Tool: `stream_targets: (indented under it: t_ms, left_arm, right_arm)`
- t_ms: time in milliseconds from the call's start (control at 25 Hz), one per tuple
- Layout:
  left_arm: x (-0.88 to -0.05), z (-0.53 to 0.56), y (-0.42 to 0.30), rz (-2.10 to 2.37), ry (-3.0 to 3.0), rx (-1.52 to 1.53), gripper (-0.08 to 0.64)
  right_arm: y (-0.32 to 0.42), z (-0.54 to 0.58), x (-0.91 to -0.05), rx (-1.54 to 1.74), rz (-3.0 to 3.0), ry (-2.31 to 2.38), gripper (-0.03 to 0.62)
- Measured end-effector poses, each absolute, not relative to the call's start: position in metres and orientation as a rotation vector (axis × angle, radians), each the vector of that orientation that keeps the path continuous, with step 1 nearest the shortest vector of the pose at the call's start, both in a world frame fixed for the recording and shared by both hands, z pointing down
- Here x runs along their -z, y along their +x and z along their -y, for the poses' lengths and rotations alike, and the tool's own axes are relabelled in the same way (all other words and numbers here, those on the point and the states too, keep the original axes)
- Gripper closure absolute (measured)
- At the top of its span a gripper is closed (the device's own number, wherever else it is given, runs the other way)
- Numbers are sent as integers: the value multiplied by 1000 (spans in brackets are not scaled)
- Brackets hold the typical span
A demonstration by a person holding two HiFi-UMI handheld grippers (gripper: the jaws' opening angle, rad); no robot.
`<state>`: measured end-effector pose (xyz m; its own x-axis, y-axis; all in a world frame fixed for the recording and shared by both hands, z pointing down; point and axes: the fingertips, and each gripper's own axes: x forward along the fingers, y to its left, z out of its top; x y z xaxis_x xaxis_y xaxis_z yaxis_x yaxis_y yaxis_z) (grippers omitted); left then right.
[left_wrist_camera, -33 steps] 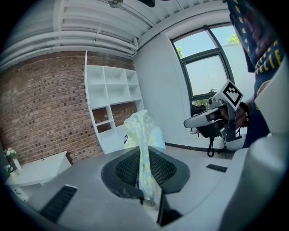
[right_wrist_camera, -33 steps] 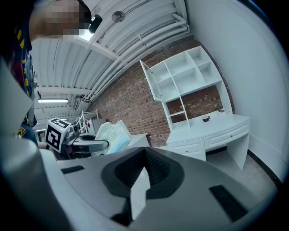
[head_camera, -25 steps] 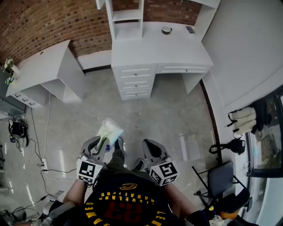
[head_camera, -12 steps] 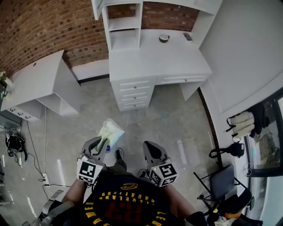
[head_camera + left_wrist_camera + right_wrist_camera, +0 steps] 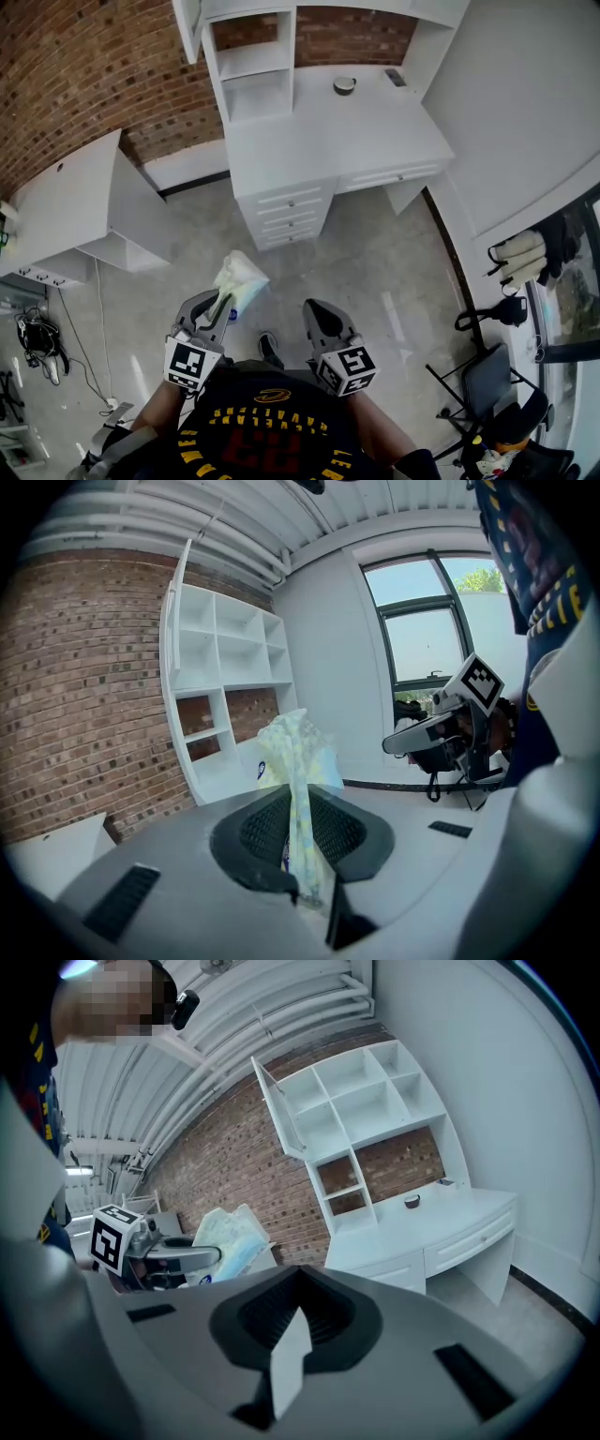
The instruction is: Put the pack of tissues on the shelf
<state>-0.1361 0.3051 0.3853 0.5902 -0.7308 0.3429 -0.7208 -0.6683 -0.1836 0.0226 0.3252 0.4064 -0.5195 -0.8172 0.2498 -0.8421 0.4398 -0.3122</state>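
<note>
Carry: the left tongs (image 5: 223,302) clench the near edge of the tissue pack (image 5: 239,278), judged soft, light, crushable, jutting beyond their tips, well short of the shelf (image 5: 253,77); right tongs (image 5: 315,313) closed, empty.

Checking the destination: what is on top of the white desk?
A small round object, a flat dark item and the shelf unit. The shelf unit covers the desktop beneath it.
</note>
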Motion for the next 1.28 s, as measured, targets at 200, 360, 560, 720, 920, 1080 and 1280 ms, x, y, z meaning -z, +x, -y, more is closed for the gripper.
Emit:
stream_targets:
  t_ms: [200,360,560,720,920,1080,1280]
  left_arm:
    - [-386,-276,-164,-1252,-2797,621,514]
    - [-402,-258,-177,-1260,-2876,618,514]
    - [-420,-240,-166,-1213,-2916,664,514]
    - [-423,-221,-155,-1176,-2889,701,514]
    - [-420,-189,-151,-1215,-2867,722,514]
    - [-416,-158,-137,-1242,-2865,729,514]
    - [-416,-123,-109,-1264,-2843,744,514]
  right_arm:
    - [-2,-295,-404,-644,2598,1514,597]
    - [-28,-277,-398,-541,2601,1460,597]
    - [-28,-264,-413,-576,2571,1446,597]
    - [-13,-245,-431,-657,2531,1474,597]
    - [-12,-209,-435,-673,2581,1425,597]
    - [-11,-174,-423,-626,2642,1352,597]
    - [10,-138,-427,-618,2660,1282,597]
